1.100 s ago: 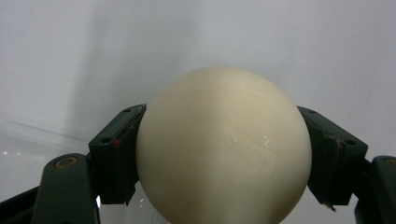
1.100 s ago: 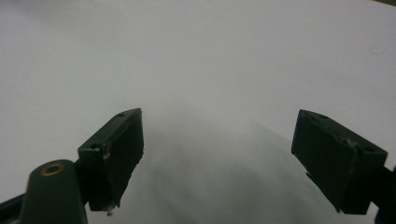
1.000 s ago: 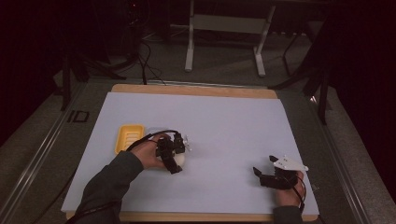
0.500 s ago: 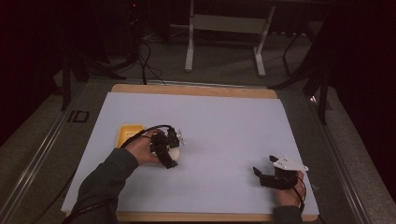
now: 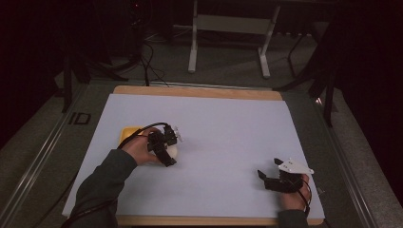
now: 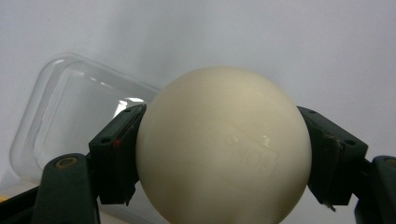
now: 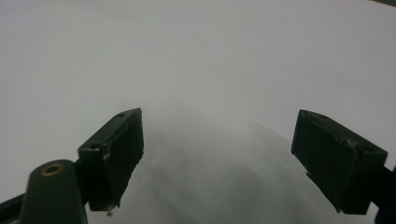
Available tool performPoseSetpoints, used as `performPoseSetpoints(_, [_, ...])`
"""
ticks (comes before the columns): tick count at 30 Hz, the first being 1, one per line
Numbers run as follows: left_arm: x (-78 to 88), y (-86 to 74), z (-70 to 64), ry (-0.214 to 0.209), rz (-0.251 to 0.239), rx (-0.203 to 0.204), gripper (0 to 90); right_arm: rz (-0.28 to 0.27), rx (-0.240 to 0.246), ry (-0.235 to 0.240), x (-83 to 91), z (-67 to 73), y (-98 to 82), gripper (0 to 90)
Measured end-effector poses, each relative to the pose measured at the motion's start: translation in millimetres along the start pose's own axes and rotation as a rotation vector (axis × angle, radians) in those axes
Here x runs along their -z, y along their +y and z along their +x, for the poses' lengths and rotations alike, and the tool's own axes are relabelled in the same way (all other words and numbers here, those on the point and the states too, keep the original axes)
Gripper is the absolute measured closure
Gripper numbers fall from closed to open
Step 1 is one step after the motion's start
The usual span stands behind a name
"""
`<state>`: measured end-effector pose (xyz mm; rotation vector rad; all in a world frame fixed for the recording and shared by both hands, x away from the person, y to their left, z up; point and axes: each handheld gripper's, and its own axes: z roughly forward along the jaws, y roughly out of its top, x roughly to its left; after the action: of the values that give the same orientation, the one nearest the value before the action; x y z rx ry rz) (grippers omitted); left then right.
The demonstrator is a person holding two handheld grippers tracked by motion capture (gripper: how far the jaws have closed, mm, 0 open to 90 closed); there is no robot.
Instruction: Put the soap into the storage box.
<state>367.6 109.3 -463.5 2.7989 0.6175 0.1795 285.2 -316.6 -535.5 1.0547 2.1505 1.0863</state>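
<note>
A cream-white ball (image 6: pixel 223 144) sits clamped between both jaws of my left gripper (image 6: pixel 219 154), and it bears a faint raised stamp. From above, the ball (image 5: pixel 172 152) peeks out under the left gripper (image 5: pixel 167 153) at the table's left middle. Behind it lies a clear shallow plastic tray (image 6: pixel 79 116); in the high view it reads as a yellow tray (image 5: pixel 127 134) partly hidden by the hand. My right gripper (image 5: pixel 266 175) rests near the front right edge, jaws wide apart with nothing between them (image 7: pixel 219 158).
A white sheet (image 5: pixel 223 128) covers the wooden table (image 5: pixel 190 90). Beyond the far edge stand a metal frame's legs (image 5: pixel 228 42) and loose cables (image 5: pixel 147 52) on the dark floor.
My left hand has carried the ball a little away from me and leftward, closer over the tray. The right gripper has stayed put.
</note>
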Motion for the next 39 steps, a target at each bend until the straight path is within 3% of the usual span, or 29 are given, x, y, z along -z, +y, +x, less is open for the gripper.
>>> performPoseSetpoints(14, [0.7, -5.2, 11.2, 0.046, 0.022, 0.104, 24.0, 0.0, 0.0, 0.0, 0.0, 0.1, 0.0, 16.8])
performPoseSetpoints(28, [5.8, -20.0, 30.9, 0.099, 0.01, 0.27, 24.0, 0.0, 0.001, -0.001, 0.0, 0.1, 0.0, 16.9])
performPoseSetpoints(39, [5.5, -30.9, 40.3, 0.11, 0.015, 0.334, 24.0, 0.001, 0.001, -0.001, 0.0, 0.1, 0.0, 16.9])
